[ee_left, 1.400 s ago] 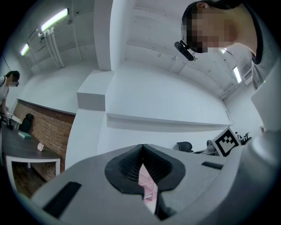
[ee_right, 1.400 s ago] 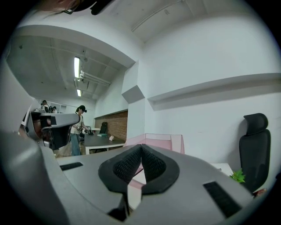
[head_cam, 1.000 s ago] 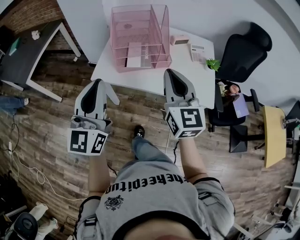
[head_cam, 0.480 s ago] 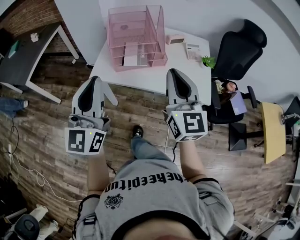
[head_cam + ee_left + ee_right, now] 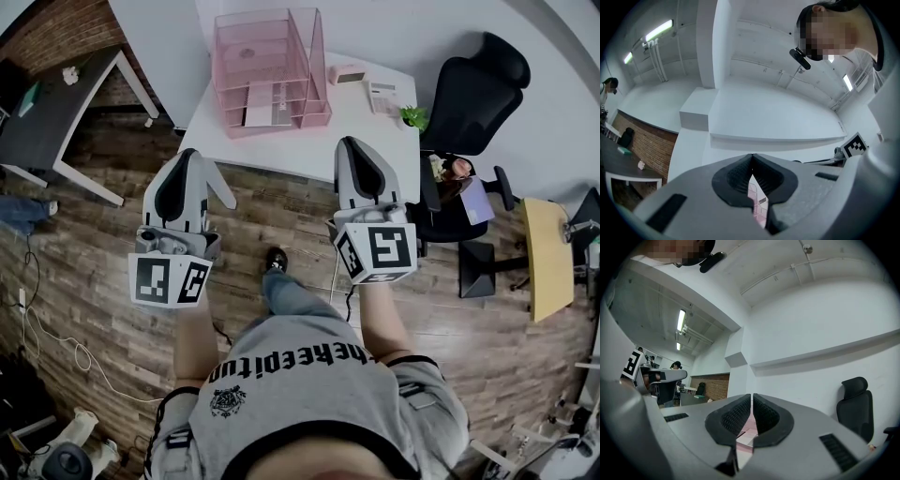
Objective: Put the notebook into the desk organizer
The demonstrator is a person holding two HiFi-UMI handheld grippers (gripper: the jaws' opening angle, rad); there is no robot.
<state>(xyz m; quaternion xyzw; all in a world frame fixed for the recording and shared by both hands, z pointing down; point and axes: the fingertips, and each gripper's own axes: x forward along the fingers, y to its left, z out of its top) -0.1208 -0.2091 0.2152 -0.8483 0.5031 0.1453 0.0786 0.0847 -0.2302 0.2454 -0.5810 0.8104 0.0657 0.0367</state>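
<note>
The pink mesh desk organizer [image 5: 272, 66] stands at the back of the white table [image 5: 309, 145]. A flat white and grey item, apparently the notebook [image 5: 269, 105], lies in its low front tray. Both grippers hang over the wooden floor, short of the table's front edge. In the head view the left gripper [image 5: 192, 153] points toward the table's left corner. The right gripper [image 5: 351, 141] just overlaps the table's front edge. In the gripper views the left gripper [image 5: 751, 157] and the right gripper [image 5: 752, 396] both have their jaws shut, with nothing between them. Pink mesh shows behind each pair.
A small pink box [image 5: 349, 73], a calculator [image 5: 384, 97] and a little green plant [image 5: 412, 117] sit on the table's right part. A black office chair [image 5: 473, 94] stands to its right. A dark desk [image 5: 47, 103] is at the left, a yellow side table [image 5: 547, 262] at the right.
Both grippers drew back slightly from the table and stayed shut and empty. The organizer sits a little higher in the head view.
</note>
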